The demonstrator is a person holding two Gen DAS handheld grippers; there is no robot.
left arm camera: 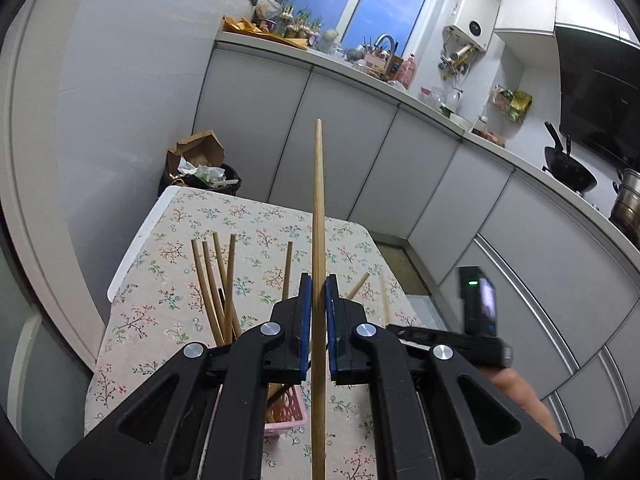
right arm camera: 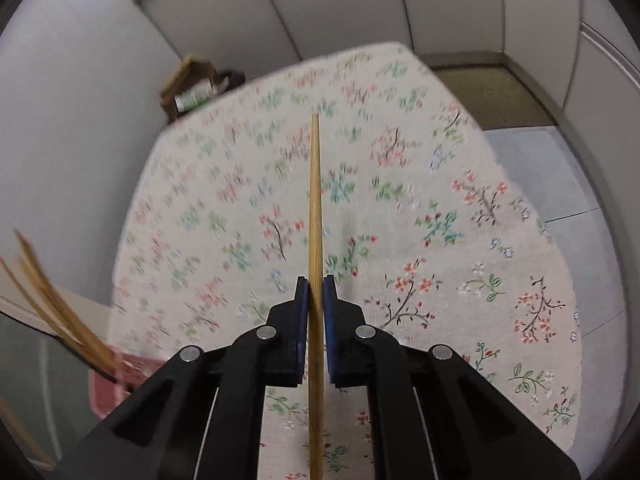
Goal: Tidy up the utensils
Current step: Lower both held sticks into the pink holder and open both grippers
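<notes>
My left gripper (left arm camera: 318, 284) is shut on a wooden chopstick (left arm camera: 319, 200) that points forward above the floral table (left arm camera: 256, 216). Below it a pink basket (left arm camera: 286, 412) holds several upright chopsticks (left arm camera: 218, 280). More chopsticks lie on the cloth at the right (left arm camera: 385, 300). My right gripper (right arm camera: 316, 286) is shut on another wooden chopstick (right arm camera: 315, 200), held above the table (right arm camera: 440, 208). The pink basket (right arm camera: 116, 376) with its chopsticks (right arm camera: 52, 304) is at that view's lower left. The right gripper's body (left arm camera: 476, 320) shows in the left wrist view.
A full trash bin (left arm camera: 200, 168) stands beyond the table's far left corner. Grey cabinets (left arm camera: 360, 140) and a cluttered counter run behind and to the right. Floor shows right of the table (right arm camera: 560, 168).
</notes>
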